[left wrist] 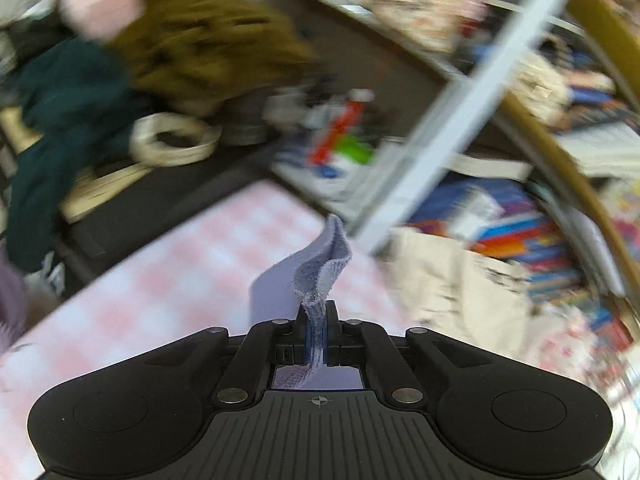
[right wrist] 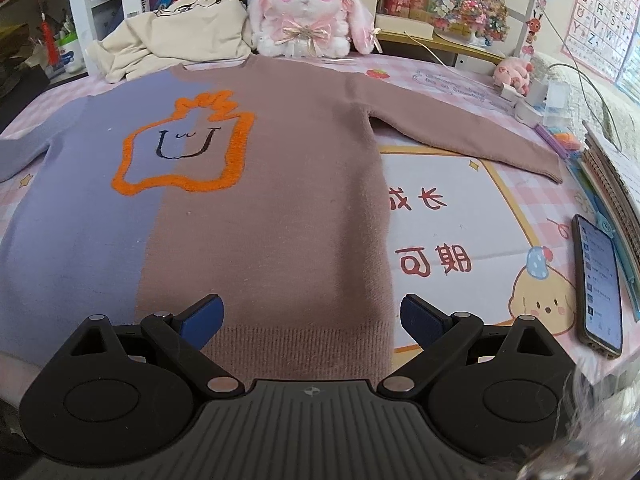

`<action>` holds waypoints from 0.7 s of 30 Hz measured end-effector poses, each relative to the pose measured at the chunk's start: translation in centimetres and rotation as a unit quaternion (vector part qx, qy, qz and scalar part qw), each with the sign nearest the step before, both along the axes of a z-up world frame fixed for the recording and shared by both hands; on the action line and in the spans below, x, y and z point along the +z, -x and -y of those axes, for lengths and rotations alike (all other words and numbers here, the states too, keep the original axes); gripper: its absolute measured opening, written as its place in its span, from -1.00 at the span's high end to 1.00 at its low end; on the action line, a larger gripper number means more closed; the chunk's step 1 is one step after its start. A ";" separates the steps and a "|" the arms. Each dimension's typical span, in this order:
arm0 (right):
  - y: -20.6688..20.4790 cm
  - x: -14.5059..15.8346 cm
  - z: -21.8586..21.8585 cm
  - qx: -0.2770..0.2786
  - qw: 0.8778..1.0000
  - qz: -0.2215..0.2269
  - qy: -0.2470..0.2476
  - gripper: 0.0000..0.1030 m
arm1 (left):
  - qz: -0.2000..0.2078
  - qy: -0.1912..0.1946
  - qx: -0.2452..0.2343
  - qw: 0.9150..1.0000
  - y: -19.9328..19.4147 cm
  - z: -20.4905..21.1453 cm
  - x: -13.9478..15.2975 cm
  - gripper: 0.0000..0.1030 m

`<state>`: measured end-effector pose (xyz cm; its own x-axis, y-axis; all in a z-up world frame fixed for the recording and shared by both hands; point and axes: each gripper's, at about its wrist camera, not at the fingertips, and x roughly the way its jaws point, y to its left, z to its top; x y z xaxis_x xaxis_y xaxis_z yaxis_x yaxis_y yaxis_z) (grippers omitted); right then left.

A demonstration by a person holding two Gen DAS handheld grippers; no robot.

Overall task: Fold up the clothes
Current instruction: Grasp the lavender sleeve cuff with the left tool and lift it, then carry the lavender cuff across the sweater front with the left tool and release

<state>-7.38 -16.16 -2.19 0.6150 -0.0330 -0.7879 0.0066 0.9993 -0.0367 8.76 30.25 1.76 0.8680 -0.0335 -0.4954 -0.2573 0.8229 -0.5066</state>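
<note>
A sweater (right wrist: 264, 208), half lilac and half dusty brown with an orange outline on the chest, lies flat and face up on the pink patterned table mat (right wrist: 472, 216). Its brown sleeve (right wrist: 460, 132) stretches out to the right. My right gripper (right wrist: 312, 316) is open, hovering over the ribbed brown hem with nothing between its blue pads. In the blurred left wrist view my left gripper (left wrist: 318, 320) is shut on the ribbed cuff of the lilac sleeve (left wrist: 320, 264), lifted above the pink checked surface (left wrist: 160, 280).
A plush rabbit (right wrist: 304, 12) and a cream garment (right wrist: 176, 36) sit behind the sweater's collar. A phone (right wrist: 598, 284) lies at the right, beside notebooks (right wrist: 616, 172) and small items. Shelves of books stand behind. A pile of green and brown clothes (left wrist: 120, 64) shows in the left wrist view.
</note>
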 end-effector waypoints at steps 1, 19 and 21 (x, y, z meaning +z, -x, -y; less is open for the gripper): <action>0.0 0.0 0.2 0.004 1.000 0.000 0.000 -0.86 | 0.007 -0.006 -0.013 1.000 -0.4 1.2 0.7 0.94; -1.1 -0.4 5.4 0.054 0.998 0.005 -0.018 -0.86 | 0.006 -0.038 -0.136 0.990 -5.2 19.9 3.5 0.94; -1.2 -0.4 6.0 0.058 0.998 0.006 -0.019 -0.86 | 0.003 -0.042 -0.141 0.989 -5.6 21.5 3.3 0.94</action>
